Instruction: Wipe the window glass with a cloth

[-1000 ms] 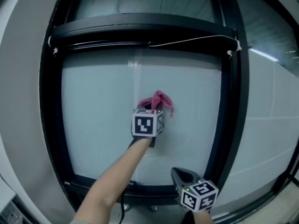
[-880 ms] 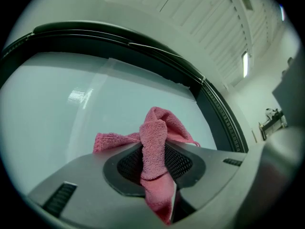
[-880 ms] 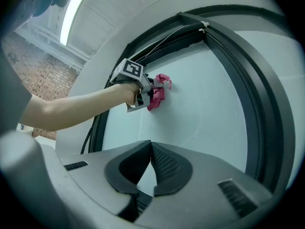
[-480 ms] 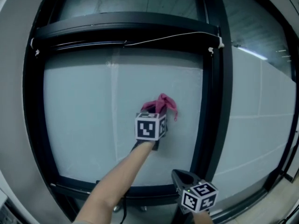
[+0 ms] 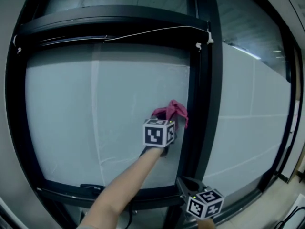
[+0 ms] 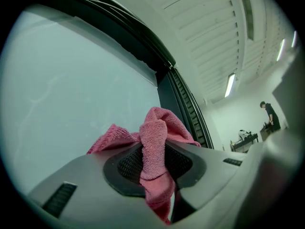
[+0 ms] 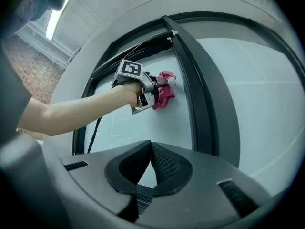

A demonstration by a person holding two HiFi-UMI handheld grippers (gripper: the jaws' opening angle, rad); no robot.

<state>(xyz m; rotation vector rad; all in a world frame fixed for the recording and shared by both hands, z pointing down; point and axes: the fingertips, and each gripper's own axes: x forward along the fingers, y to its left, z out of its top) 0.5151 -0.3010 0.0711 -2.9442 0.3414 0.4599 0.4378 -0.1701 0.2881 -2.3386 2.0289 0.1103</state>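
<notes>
- Two hand-held grippers are in view, each with one black-and-white marker cube — two cubes in all.
- The right gripper (image 7: 149, 148), grey plastic with black ribbed pads, is nearest, low at the bottom edge of the head view (image 5: 185, 183). Its jaws are closed tip to tip with nothing between them, and it hangs clear of the glass, below and to the right of the other gripper.
- One bare forearm (image 5: 125, 184) reaches up from the lower left to the left gripper (image 6: 155, 152), which is raised to the window (image 5: 167, 123).
- The left gripper's jaws are clamped on one pink terry cloth (image 6: 153, 136). A fold runs down between the two pads, and the rest bunches out past the tips.
- That bunched end of the cloth (image 5: 173, 110) lies against the frosted pale window glass (image 5: 95, 118), low on the right of the pane, just beside the frame's upright. The right gripper view shows the same contact (image 7: 166, 91).
- Two frosted panes can be counted: the one with the cloth on it, and a second pale pane (image 5: 248, 123) to its right.
- One broad black frame upright (image 5: 204, 94) stands between the two panes.
- One thin white cord (image 5: 143, 33) runs across the black top rail.
- One black cable (image 7: 93, 131) hangs down by the frame's left side.
- Farthest off, the left gripper view shows two ceiling strip lights (image 6: 230, 84) and one standing person (image 6: 270, 114) — small, at the far end of the room.
</notes>
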